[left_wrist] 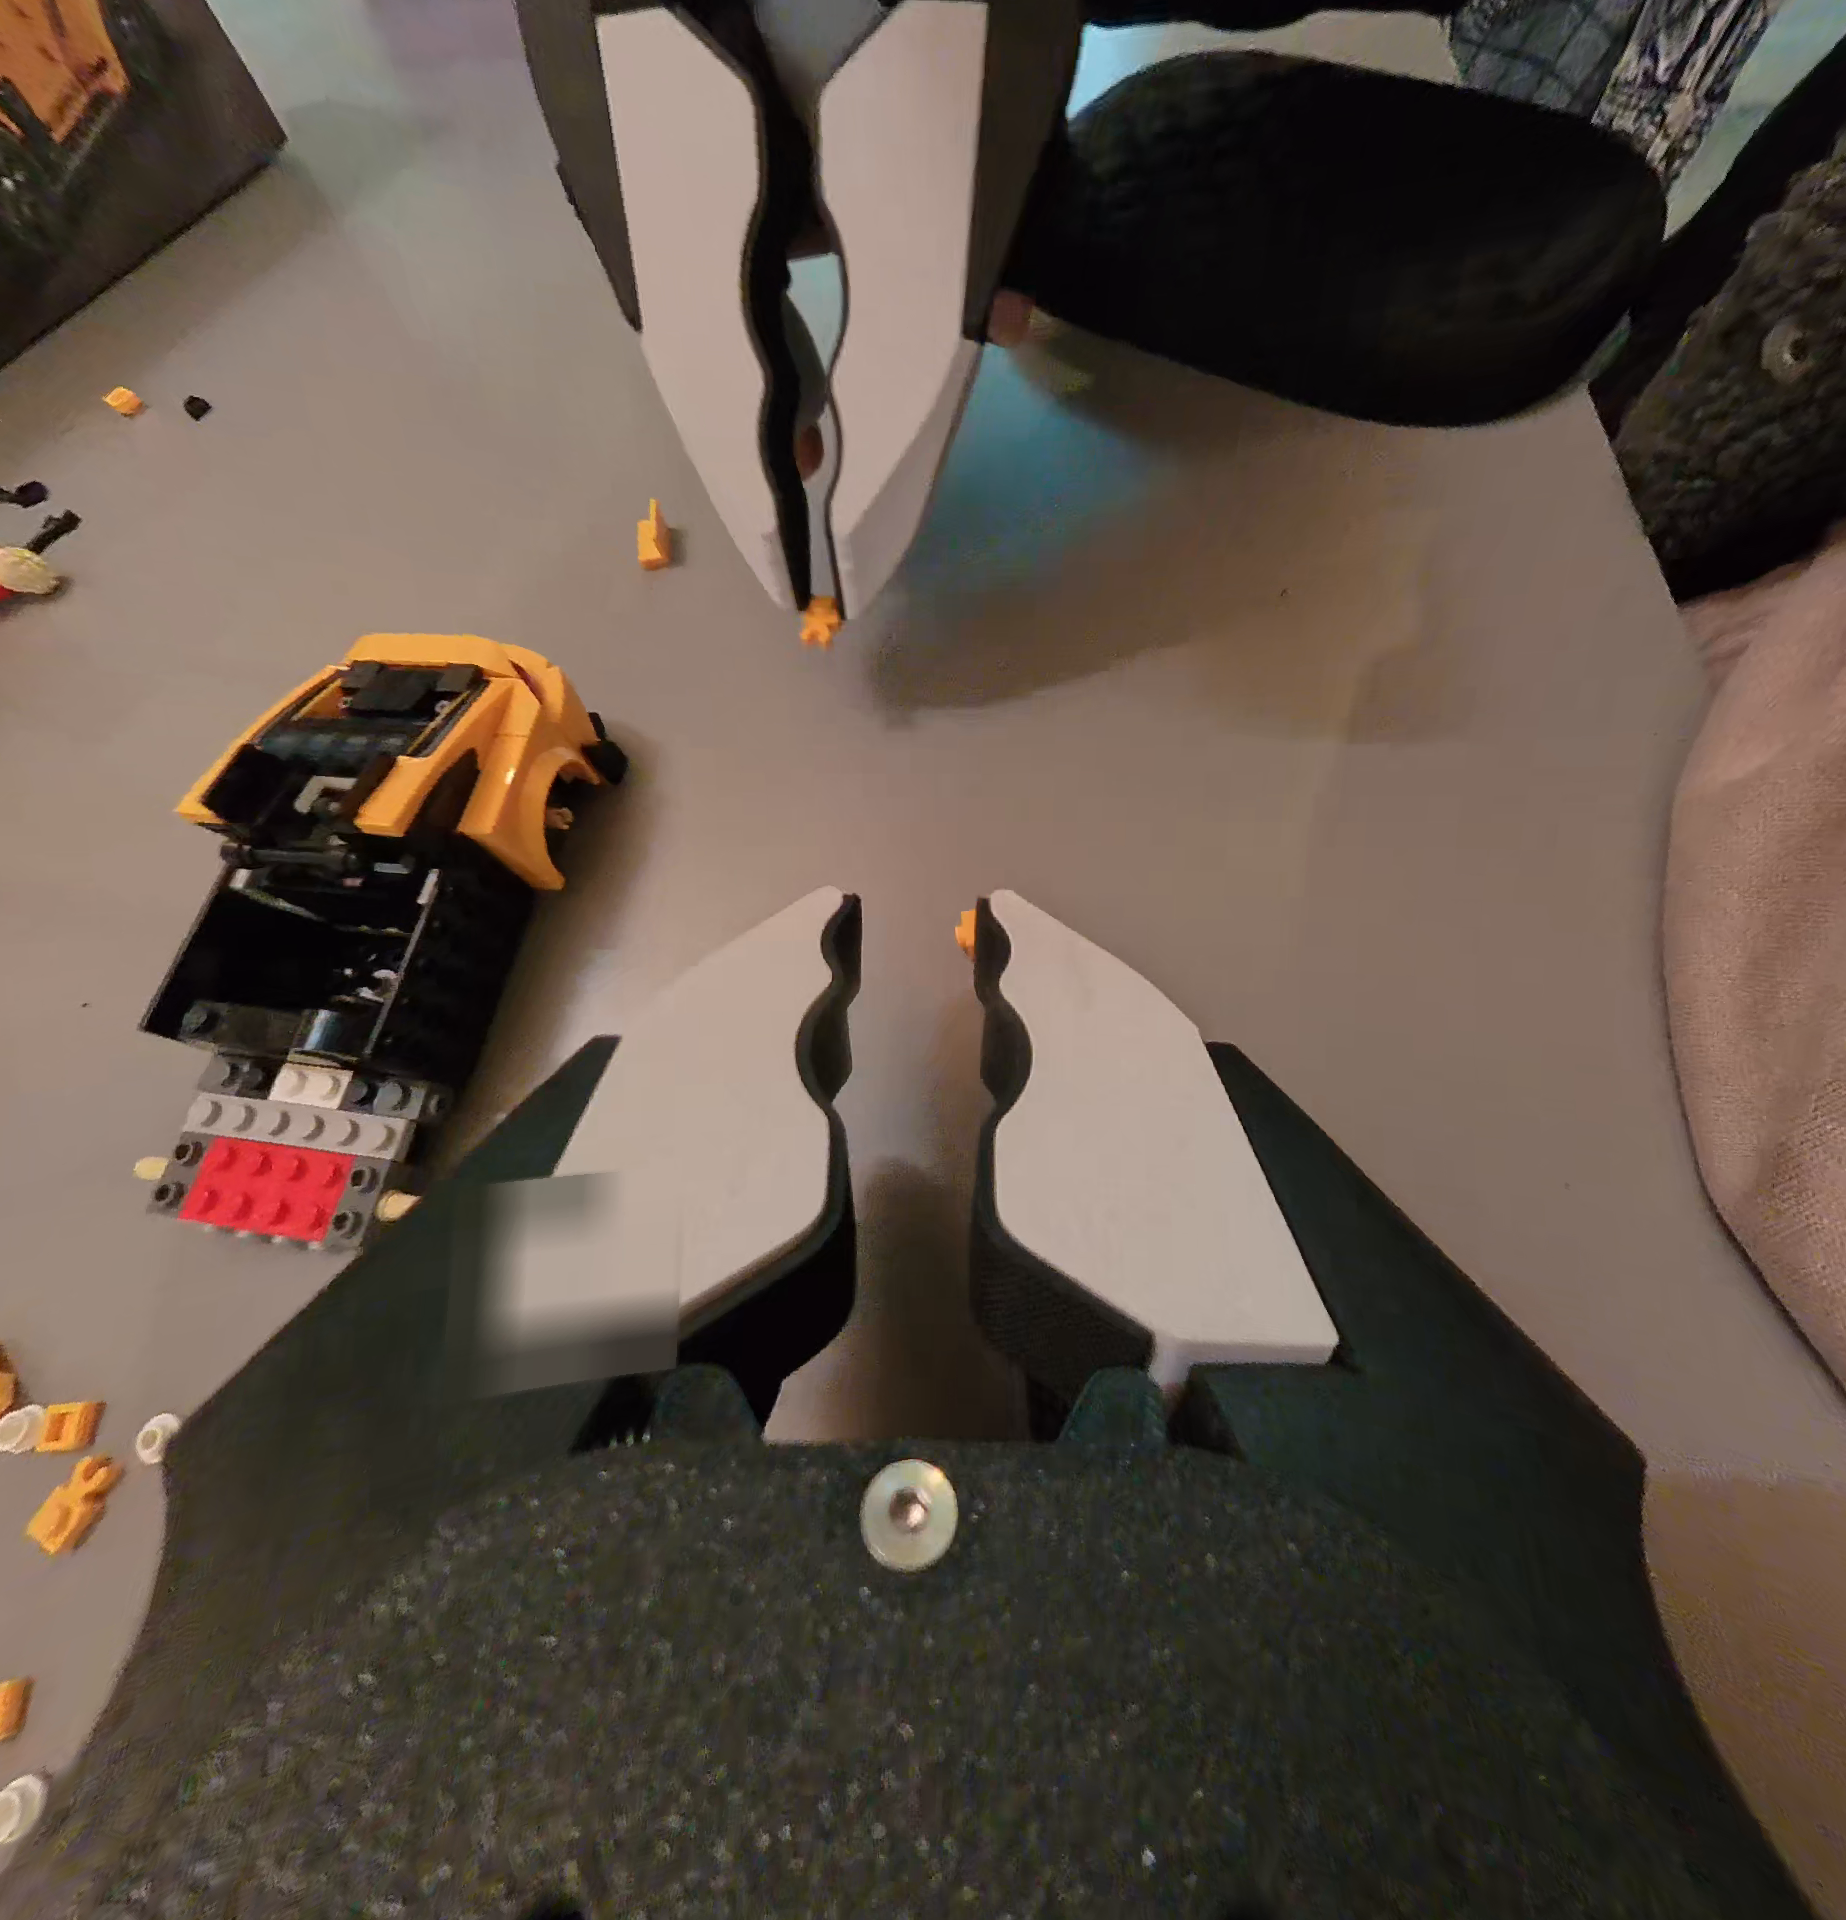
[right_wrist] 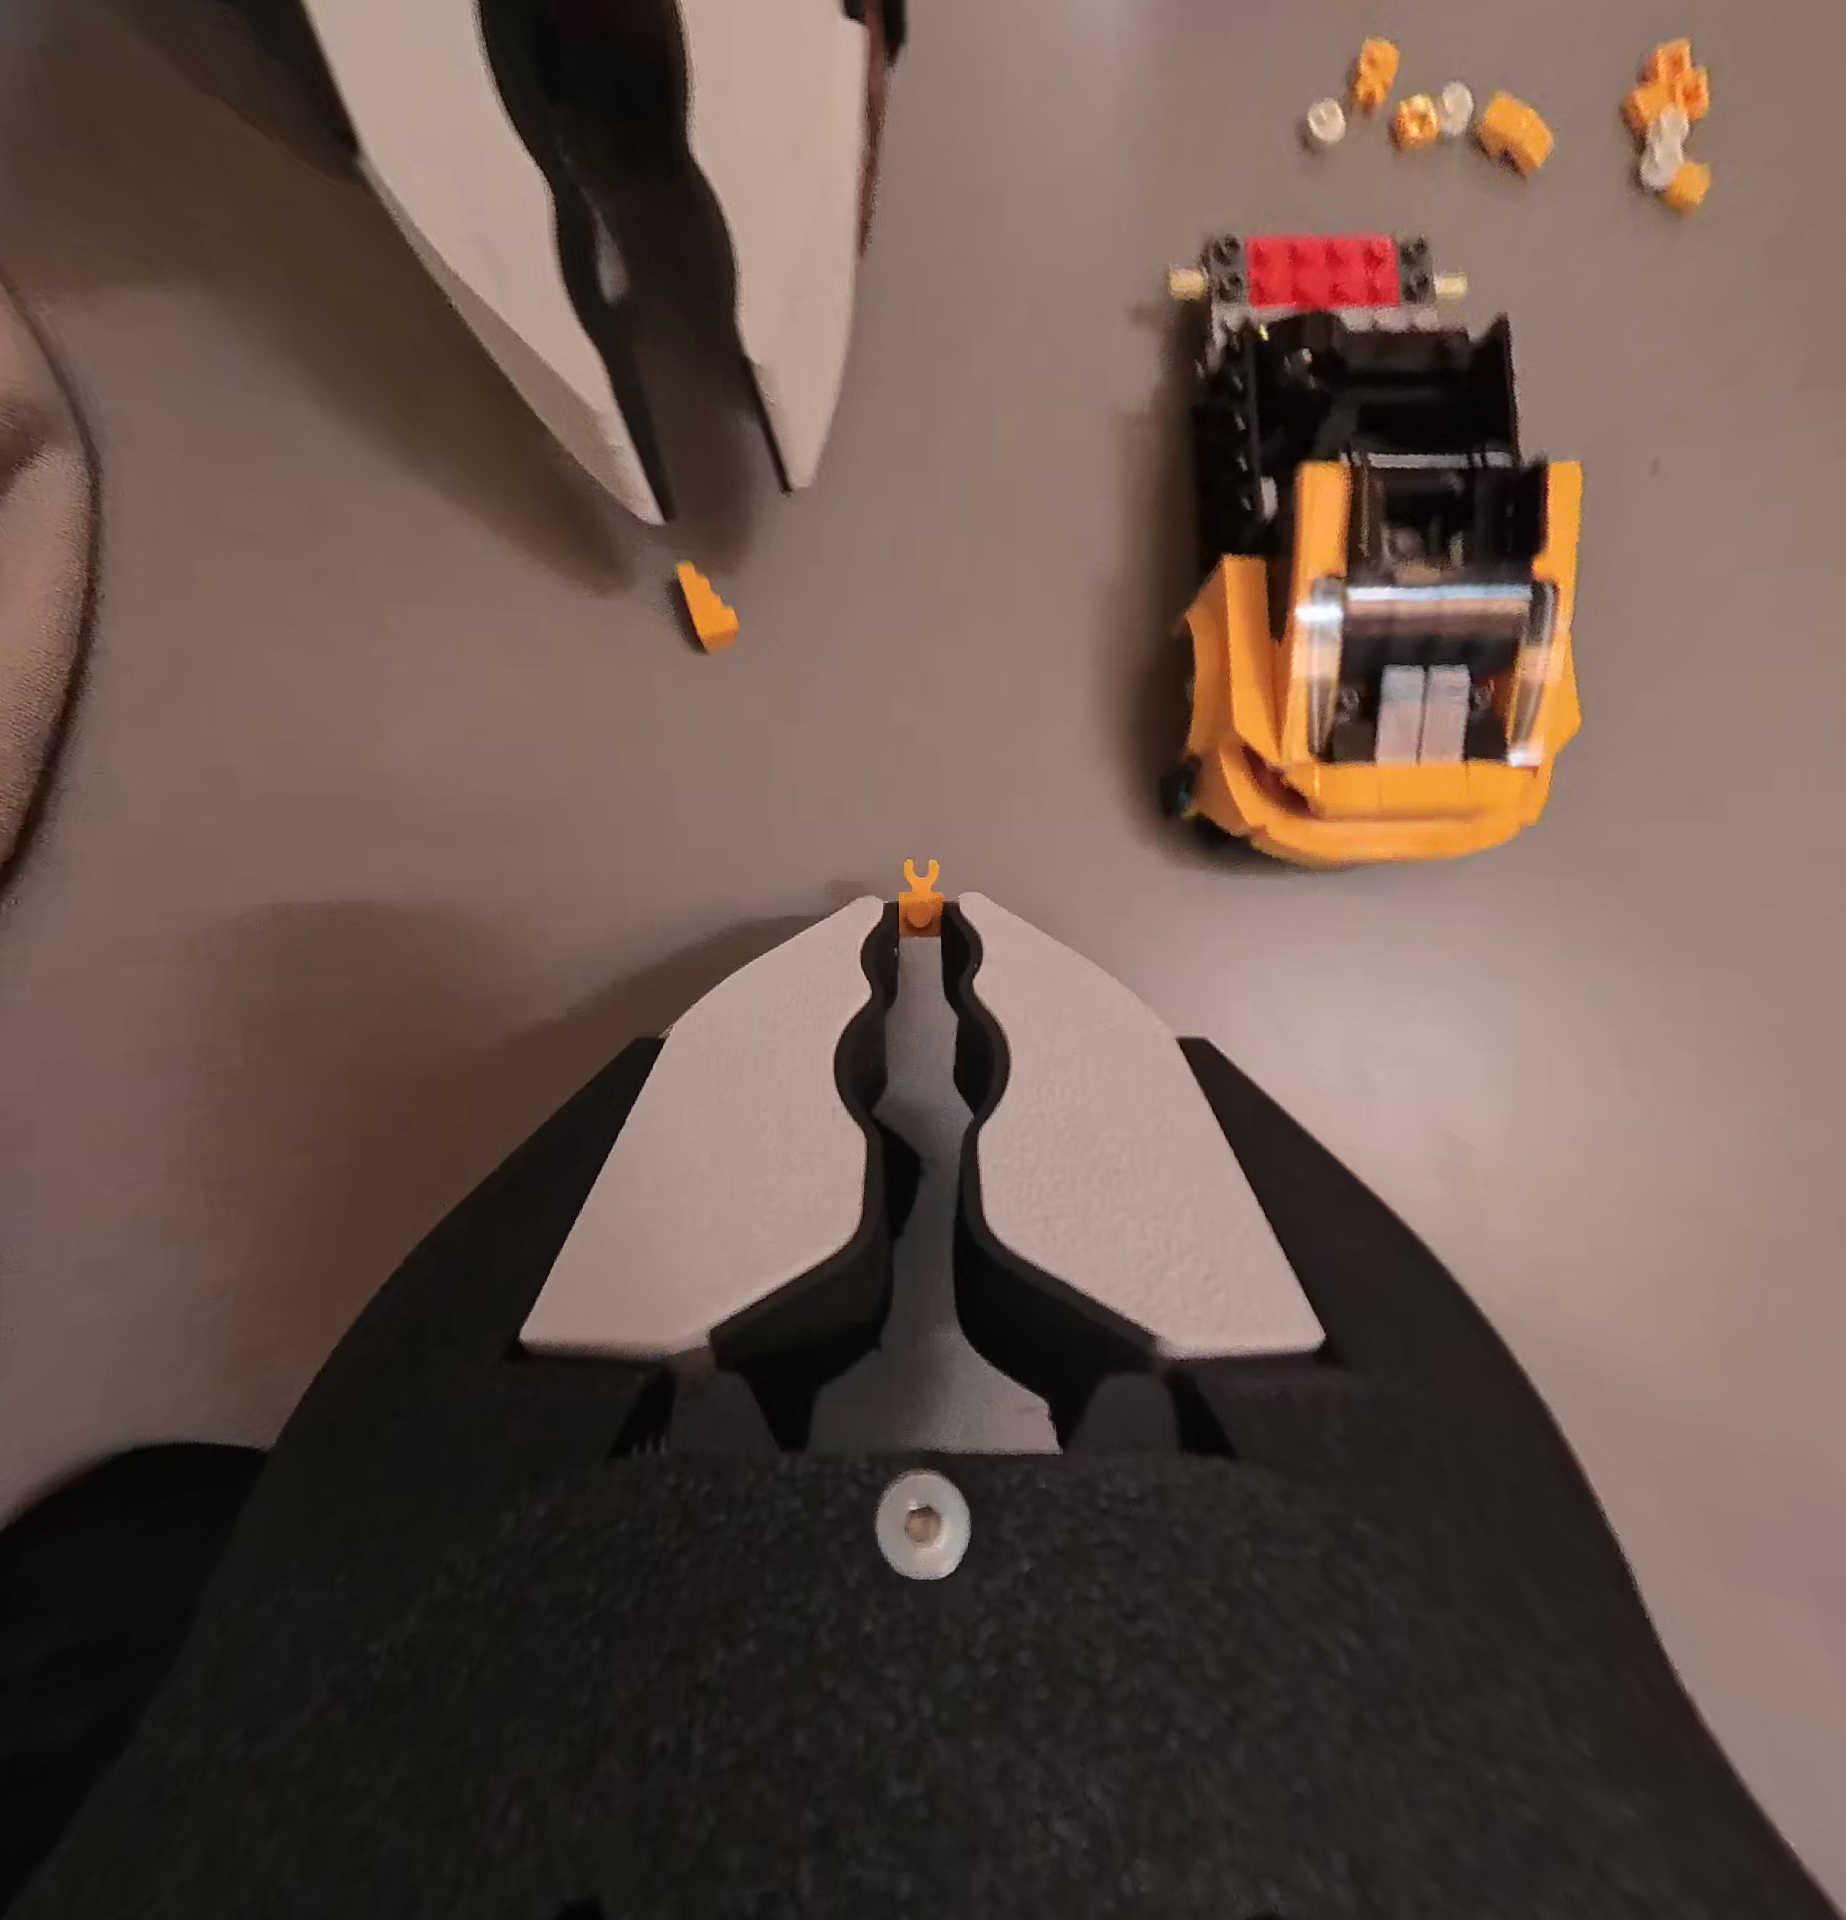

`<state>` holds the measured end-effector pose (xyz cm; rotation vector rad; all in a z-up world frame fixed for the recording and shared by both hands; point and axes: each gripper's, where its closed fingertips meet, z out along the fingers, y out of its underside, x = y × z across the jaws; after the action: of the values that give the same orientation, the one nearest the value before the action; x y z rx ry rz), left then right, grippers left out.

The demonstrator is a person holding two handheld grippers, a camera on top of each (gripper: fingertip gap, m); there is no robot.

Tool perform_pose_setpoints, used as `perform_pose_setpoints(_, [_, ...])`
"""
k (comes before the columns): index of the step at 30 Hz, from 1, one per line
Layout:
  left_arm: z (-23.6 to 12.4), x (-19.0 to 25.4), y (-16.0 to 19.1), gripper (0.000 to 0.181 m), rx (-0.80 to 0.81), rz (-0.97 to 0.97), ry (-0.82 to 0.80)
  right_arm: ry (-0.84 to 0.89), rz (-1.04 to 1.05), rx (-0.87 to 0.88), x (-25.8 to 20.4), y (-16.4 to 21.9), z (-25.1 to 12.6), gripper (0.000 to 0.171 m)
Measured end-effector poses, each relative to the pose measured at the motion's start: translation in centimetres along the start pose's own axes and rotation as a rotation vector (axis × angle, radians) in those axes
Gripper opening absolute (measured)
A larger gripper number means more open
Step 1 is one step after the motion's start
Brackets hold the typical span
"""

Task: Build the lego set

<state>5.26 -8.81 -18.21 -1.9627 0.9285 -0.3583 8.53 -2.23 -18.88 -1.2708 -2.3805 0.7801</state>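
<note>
A half-built orange and black Lego car (left_wrist: 379, 883) lies on the grey table, left of my left gripper; it shows at the right in the right wrist view (right_wrist: 1366, 623). My right gripper (right_wrist: 919, 920) is shut on a tiny orange clip piece (right_wrist: 919, 896) at its fingertips, and faces my left gripper (left_wrist: 919, 914) across the table. The clip also shows in the left wrist view (left_wrist: 817, 623). My left gripper is open, with a small orange piece (left_wrist: 964, 930) beside its right fingertip; in the right wrist view this piece (right_wrist: 706, 620) lies on the table just past the tips.
Loose orange and clear pieces (left_wrist: 57, 1455) lie near the car's red rear end (right_wrist: 1501, 114). Another orange piece (left_wrist: 652, 540) sits left of the right gripper. The set's box (left_wrist: 67, 156) stands at far left, a black chair (left_wrist: 1314, 239) beyond, and fabric (left_wrist: 1781, 935) at the right edge. Some 8 centimeters of space lies between my two pairs of fingers.
</note>
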Motion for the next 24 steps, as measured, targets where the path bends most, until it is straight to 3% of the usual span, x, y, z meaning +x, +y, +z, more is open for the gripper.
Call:
perform_pose_setpoints(1, [-0.1,0.0,-0.1,0.02,0.01,-0.004,0.0,-0.006,-0.019,0.004,-0.3,-0.5,0.0,0.007])
perform_pose_setpoints(15, [-2.0,1.3,-2.4,0.01,0.173,-0.227,0.2,-0.124,-0.47,0.036,-4.3,-7.4,0.6,0.008])
perform_pose_setpoints(24, [-2.7,1.5,-2.8,0.003,0.206,-0.355,0.292,-0.131,-0.594,-0.005,-4.4,-8.1,0.9,0.008])
